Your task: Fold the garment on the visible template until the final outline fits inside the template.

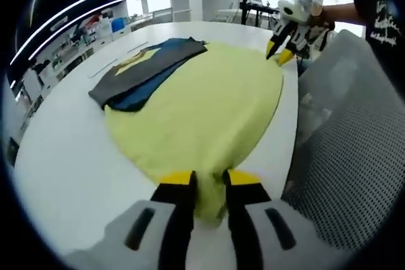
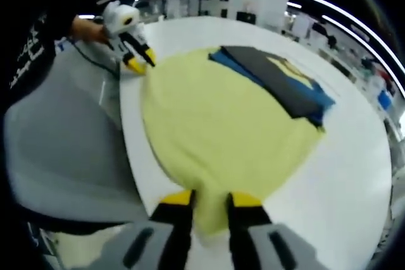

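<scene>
Left gripper view
- Left tool [image 1: 209,184]: clenched on a near corner of the yellow garment [image 1: 202,102]; a tuck of cloth sits between its two jaws.
- Yellow garment: spread flat on the white worktop [image 1: 69,156], running away from this tool toward the far side.
- Right tool [image 1: 283,52]: at the far right, on the garment's other corner along the same worktop edge.
- Folded dark clothes [image 1: 142,71]: grey over blue, lying on the garment's far left part.

Right gripper view
- Right tool [image 2: 209,205]: clamped on its own near corner of the yellow garment [image 2: 228,124].
- Left tool [image 2: 136,58]: far left, tips on the opposite corner; whether it grips is better judged from its own view.
- Folded dark clothes [image 2: 278,80]: far right on the garment.
- White worktop [image 2: 342,181]: bare to the right.

Relation for the coming move
- Held edge: it runs straight between the two tools, each at one end, so neither is nearer; the cloth's body lies across the worktop from that edge, so a fold would likely carry it that way.
</scene>
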`<state>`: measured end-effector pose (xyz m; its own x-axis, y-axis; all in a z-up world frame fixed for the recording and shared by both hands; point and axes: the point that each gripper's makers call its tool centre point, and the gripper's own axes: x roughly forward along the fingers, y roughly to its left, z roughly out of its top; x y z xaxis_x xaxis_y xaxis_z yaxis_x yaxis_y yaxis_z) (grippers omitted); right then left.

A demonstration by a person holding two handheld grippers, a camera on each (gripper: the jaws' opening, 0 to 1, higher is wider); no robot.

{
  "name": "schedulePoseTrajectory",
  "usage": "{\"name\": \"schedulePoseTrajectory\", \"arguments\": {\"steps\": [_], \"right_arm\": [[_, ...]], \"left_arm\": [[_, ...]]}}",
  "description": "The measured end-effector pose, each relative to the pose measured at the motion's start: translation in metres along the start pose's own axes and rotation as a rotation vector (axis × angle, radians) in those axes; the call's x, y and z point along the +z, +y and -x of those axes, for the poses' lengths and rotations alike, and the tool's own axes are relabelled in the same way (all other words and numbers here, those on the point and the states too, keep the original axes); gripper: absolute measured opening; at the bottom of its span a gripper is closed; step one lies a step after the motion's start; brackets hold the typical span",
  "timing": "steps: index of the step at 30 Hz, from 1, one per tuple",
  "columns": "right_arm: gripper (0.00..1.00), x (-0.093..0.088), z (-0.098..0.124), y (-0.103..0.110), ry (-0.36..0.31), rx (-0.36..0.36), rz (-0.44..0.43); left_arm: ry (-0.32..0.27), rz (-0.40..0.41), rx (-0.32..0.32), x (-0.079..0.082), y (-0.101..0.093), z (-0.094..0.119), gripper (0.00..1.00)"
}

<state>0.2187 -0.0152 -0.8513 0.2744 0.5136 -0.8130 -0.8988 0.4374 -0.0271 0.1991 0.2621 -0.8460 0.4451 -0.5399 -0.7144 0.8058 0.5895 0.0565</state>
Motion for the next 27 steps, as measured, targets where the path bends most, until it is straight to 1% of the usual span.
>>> {"name": "schedulePoseTrajectory", "arguments": {"steps": [4, 6, 8, 13, 17, 21, 23, 27], "right_arm": [[0.04, -0.001, -0.001, -0.010, 0.002, -0.028, -0.013], [0.00, 0.000, -0.001, -0.013, 0.003, -0.034, -0.022], [0.00, 0.000, 0.000, -0.015, 0.004, -0.035, -0.035], [0.00, 0.000, 0.004, -0.012, -0.001, -0.035, -0.037], [0.00, 0.002, 0.010, -0.013, -0.016, -0.046, -0.060], [0.00, 0.005, 0.016, -0.009, -0.029, -0.049, -0.079], [0.00, 0.007, 0.021, -0.005, -0.035, -0.047, -0.087], [0.00, 0.010, 0.028, 0.004, -0.049, -0.038, -0.102]], "left_arm": [[0.023, -0.050, 0.030, 0.000, 0.006, 0.002, 0.04], [0.026, -0.022, 0.029, 0.000, 0.007, 0.002, 0.02], [0.023, -0.003, 0.041, 0.002, 0.010, 0.003, 0.01], [0.015, 0.017, 0.040, 0.008, 0.007, 0.009, 0.00], [0.011, 0.040, 0.030, 0.014, 0.004, 0.014, 0.00], [0.014, 0.039, 0.022, 0.010, 0.002, 0.017, 0.00], [0.020, 0.041, 0.019, 0.011, 0.000, 0.020, 0.00], [0.015, 0.081, 0.022, 0.012, -0.002, 0.030, 0.00]]}}
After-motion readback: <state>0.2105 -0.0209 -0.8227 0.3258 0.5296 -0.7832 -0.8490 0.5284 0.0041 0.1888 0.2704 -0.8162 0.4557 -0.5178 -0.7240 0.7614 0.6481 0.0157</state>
